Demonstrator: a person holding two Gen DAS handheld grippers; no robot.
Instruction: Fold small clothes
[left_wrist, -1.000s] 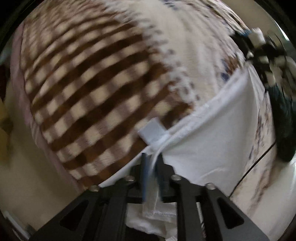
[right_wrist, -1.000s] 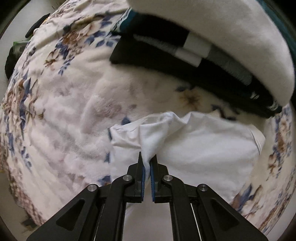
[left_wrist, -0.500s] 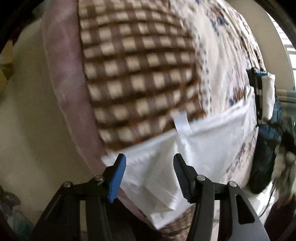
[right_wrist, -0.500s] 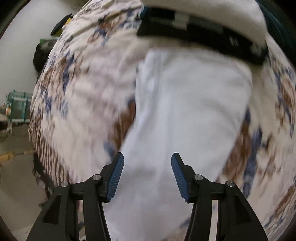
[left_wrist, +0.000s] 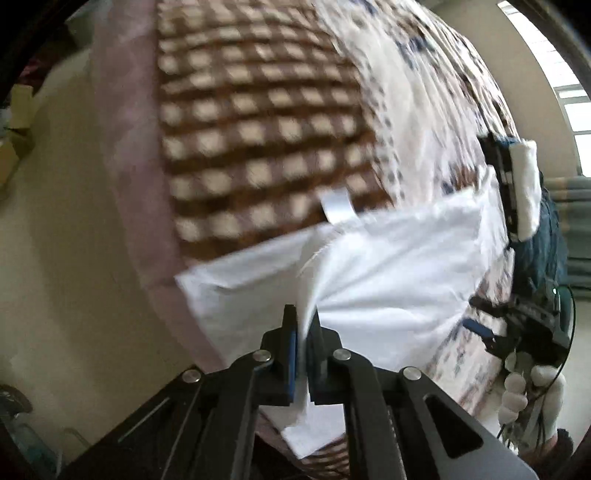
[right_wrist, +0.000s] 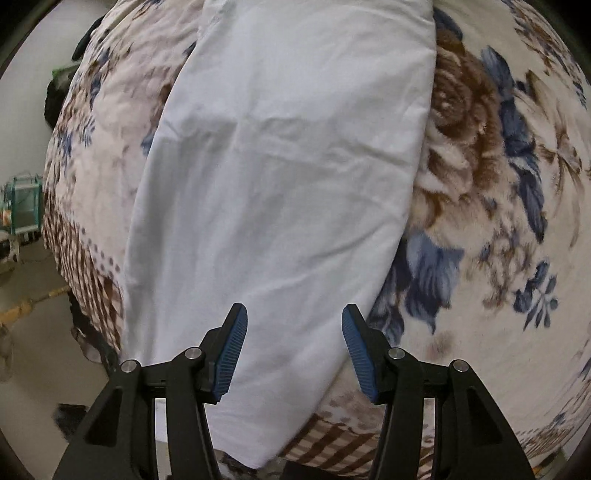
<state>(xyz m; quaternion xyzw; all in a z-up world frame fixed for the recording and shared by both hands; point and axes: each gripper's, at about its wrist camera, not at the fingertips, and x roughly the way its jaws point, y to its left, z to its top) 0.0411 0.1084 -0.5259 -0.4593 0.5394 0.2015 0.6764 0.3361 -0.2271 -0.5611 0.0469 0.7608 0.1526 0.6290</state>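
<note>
Through the left wrist camera, the left gripper (left_wrist: 303, 334) is pinching a bunched fold of the white garment (left_wrist: 388, 269), its jaws having just been closing, and the blue pads are meeting with only the cloth between them. From the pinch the fabric is fanning out in creases toward the far right, lying across the checked brown-and-cream border of the blanket (left_wrist: 258, 140) and hanging over the near edge of the bed. A small white tag (left_wrist: 338, 206) is sticking up from the garment's far edge. Beyond it, a stack of folded clothes (left_wrist: 517, 192) is sitting on the floral part of the blanket. At the lower right, the right gripper (left_wrist: 480, 332) is hovering over the garment's far end, gripped by a hand (left_wrist: 532, 391) in a white glove.

Under the right wrist camera, the right gripper (right_wrist: 293, 350) is hovering with its fingers (right_wrist: 231, 350) standing apart and nothing pressed between them. Below it the white garment (right_wrist: 280, 166) is lying as a long, mostly smooth band running away from the camera, resting on the floral blanket (right_wrist: 498, 184), with its near end draping over the checked border
</note>
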